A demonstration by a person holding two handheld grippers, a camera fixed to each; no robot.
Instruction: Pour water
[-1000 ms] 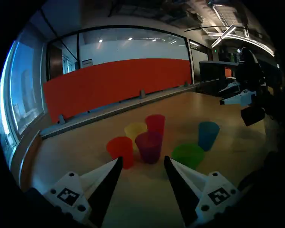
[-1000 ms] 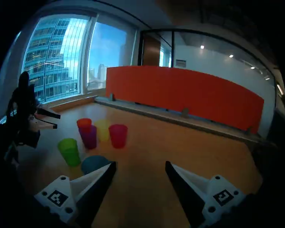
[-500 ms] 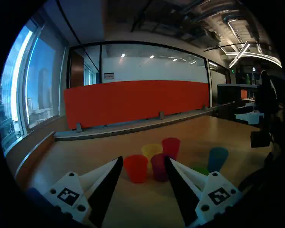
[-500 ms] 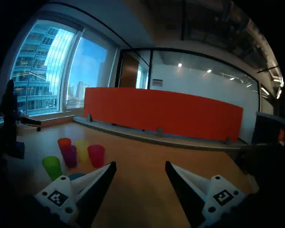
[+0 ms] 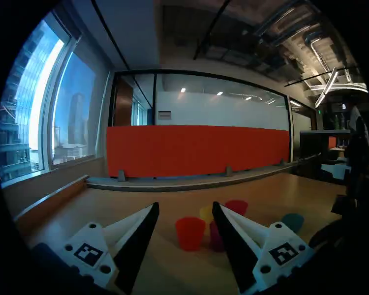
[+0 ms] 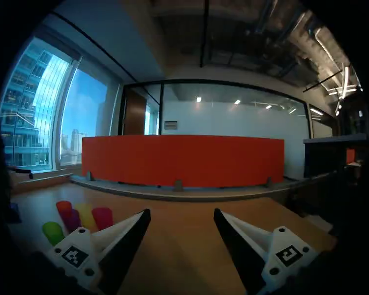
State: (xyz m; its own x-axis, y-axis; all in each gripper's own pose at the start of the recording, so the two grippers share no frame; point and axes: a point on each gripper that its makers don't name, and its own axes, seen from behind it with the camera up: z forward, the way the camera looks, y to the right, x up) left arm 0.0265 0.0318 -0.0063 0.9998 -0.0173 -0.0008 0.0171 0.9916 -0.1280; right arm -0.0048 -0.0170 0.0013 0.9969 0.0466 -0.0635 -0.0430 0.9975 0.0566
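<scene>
Cups [image 5: 206, 214] stand in a group on the wooden table [image 5: 115, 201]. The orange cup [image 5: 190, 234] is just ahead of the left gripper [image 5: 184, 206], between its jaws, which are spread apart and empty. The right gripper [image 6: 181, 212] is also spread and empty; the green cup [image 6: 52, 232] stands outside its left jaw.
</scene>
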